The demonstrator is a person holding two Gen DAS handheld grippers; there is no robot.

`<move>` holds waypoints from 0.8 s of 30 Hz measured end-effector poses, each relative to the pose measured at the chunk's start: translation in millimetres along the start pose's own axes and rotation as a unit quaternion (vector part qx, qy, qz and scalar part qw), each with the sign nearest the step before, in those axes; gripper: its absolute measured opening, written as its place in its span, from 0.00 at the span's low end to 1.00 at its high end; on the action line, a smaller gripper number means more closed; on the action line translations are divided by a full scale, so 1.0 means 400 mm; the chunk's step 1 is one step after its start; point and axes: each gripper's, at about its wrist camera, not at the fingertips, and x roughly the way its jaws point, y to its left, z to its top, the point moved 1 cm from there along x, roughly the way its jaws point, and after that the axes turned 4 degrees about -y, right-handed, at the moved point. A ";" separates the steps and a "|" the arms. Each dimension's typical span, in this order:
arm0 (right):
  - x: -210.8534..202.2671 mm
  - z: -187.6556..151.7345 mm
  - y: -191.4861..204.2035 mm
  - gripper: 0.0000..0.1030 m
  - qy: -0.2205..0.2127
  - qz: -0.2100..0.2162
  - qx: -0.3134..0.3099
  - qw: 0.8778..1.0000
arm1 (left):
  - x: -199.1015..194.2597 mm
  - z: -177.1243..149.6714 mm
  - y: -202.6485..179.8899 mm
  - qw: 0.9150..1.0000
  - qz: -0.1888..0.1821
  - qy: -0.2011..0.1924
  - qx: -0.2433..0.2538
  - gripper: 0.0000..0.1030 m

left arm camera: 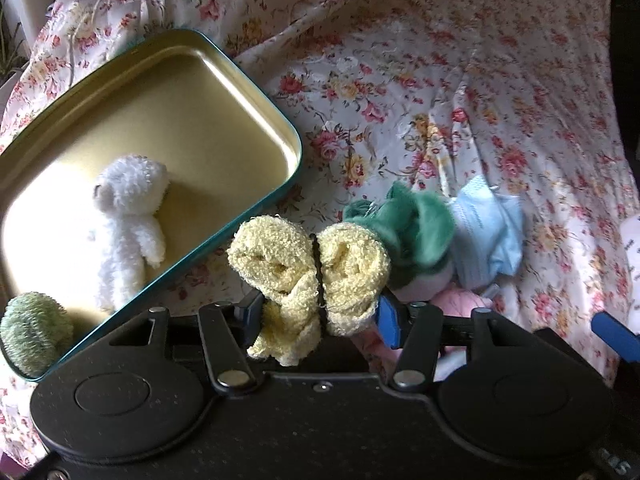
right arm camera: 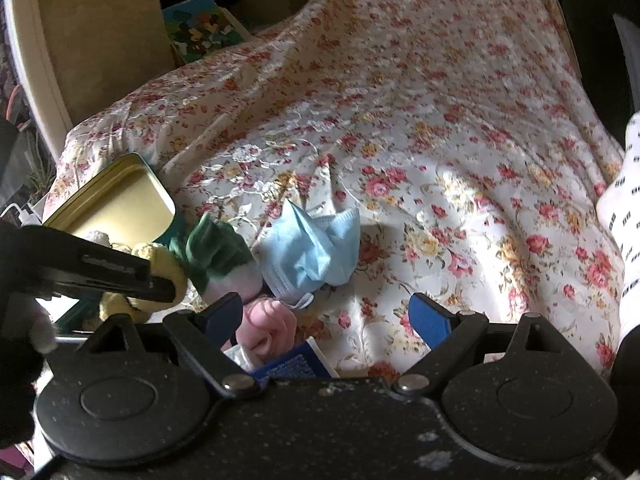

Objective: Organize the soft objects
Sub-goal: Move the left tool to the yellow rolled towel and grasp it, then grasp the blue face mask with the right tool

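My left gripper (left arm camera: 318, 308) is shut on a rolled yellow towel (left arm camera: 308, 264) bound by a black band, held just right of the open gold tin (left arm camera: 256, 92). In the tin lie a white teddy bear (left arm camera: 128, 224) and a green knitted ball (left arm camera: 32, 332). A green and white soft toy (left arm camera: 404, 228), a blue face mask (left arm camera: 488, 236) and a pink soft item (left arm camera: 460, 300) lie on the floral cloth to the right. My right gripper (right arm camera: 326, 314) is open and empty, above the cloth, with the pink item (right arm camera: 268, 324), the mask (right arm camera: 312, 252) and the green toy (right arm camera: 216, 252) at its left.
The floral cloth (left arm camera: 440, 80) covers the whole surface, with folds. A colourful box (right arm camera: 200, 28) stands beyond the cloth's far edge. A white patterned sleeve (right arm camera: 628, 208) is at the right edge. The left gripper's body (right arm camera: 100, 268) crosses the right wrist view at left.
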 end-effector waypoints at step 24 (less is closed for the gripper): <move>0.093 0.000 0.033 0.92 0.029 -0.018 -0.016 0.999 | -0.123 -0.007 0.095 0.999 -0.001 -0.047 0.004 0.52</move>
